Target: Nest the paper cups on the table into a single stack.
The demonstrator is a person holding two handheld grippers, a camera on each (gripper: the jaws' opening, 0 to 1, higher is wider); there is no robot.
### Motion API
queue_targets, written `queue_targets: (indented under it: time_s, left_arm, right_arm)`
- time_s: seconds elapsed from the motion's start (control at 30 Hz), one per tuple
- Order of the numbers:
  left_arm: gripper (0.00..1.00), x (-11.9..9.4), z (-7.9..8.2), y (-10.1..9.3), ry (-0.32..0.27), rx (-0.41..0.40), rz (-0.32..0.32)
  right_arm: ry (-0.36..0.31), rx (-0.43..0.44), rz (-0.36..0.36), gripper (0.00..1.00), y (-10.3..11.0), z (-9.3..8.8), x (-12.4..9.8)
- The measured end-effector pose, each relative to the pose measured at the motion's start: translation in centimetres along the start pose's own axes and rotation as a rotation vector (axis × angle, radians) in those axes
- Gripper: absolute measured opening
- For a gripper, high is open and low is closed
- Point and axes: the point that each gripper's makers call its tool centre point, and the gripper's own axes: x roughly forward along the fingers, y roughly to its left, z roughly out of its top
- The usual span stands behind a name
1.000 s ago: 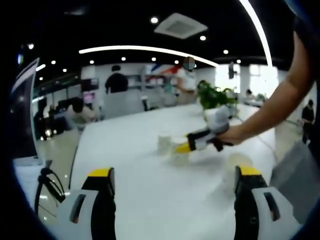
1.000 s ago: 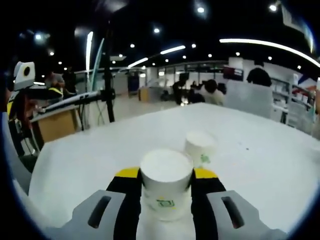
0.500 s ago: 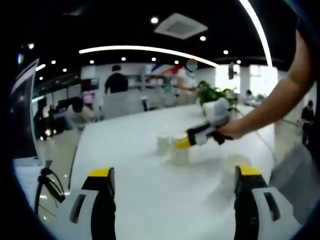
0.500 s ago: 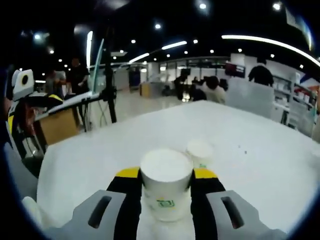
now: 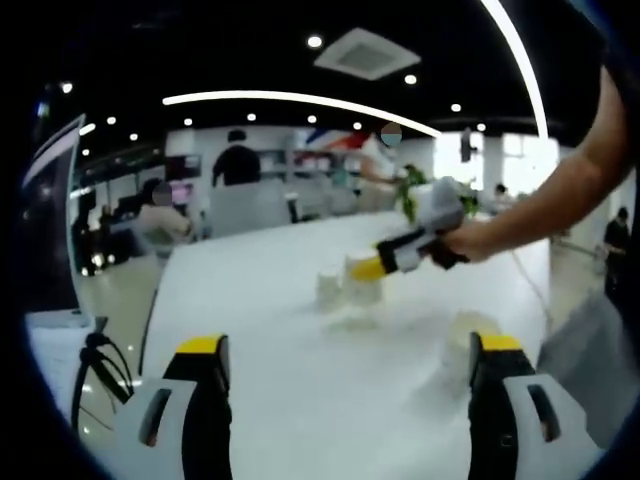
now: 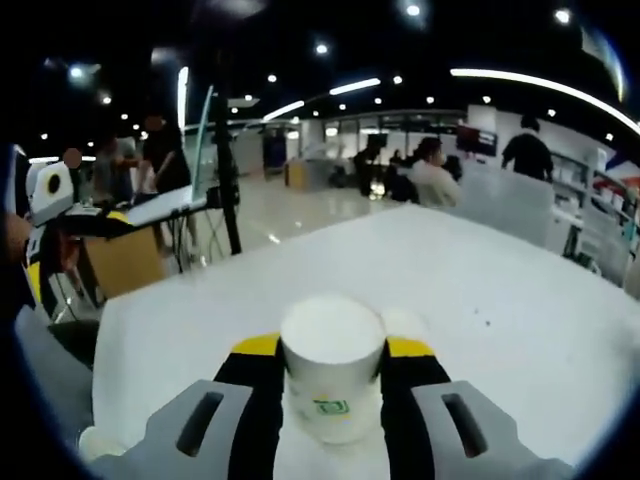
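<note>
Right gripper (image 6: pixel 331 385): jaws clamped on the sides of a held cup (image 6: pixel 331 375), white paper with a small green mark low on its wall. In the left gripper view this gripper (image 5: pixel 372 267) reaches in from the right, a hand (image 5: pixel 470 243) on its grip, the held cup (image 5: pixel 362 280) lifted above the table (image 5: pixel 300 360).
Second cup (image 5: pixel 329 287): stands on the table, just beside the held cup. In the right gripper view it (image 6: pixel 405 322) peeks out behind the held cup's right edge, mostly hidden.
Left gripper (image 5: pixel 345 375): jaws spread wide apart, nothing between them, low over the near part of the table, well apart from both cups.
Table: white, long, bare around the cups.
Plant (image 5: pixel 409 185): at the far end of the table, partly behind the right gripper.
Background: people (image 5: pixel 236 165) standing and sitting past the table; ceiling lights above.
</note>
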Motion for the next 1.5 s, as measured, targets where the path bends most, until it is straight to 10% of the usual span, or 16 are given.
queue_targets:
  time_s: [0.53, 1.5]
  left_arm:
    - [0.99, 0.0, -0.1, -0.1, -0.003, -0.014, -0.006]
    - [0.99, 0.1, 0.5, -1.2, -0.019, -0.029, -0.025]
  right_arm:
    - [-0.084, -0.015, -0.068, 0.34, -2.1, 4.5, -1.9]
    - [-0.063, 0.031, -0.043, 0.34, -1.2, 5.0, -4.0]
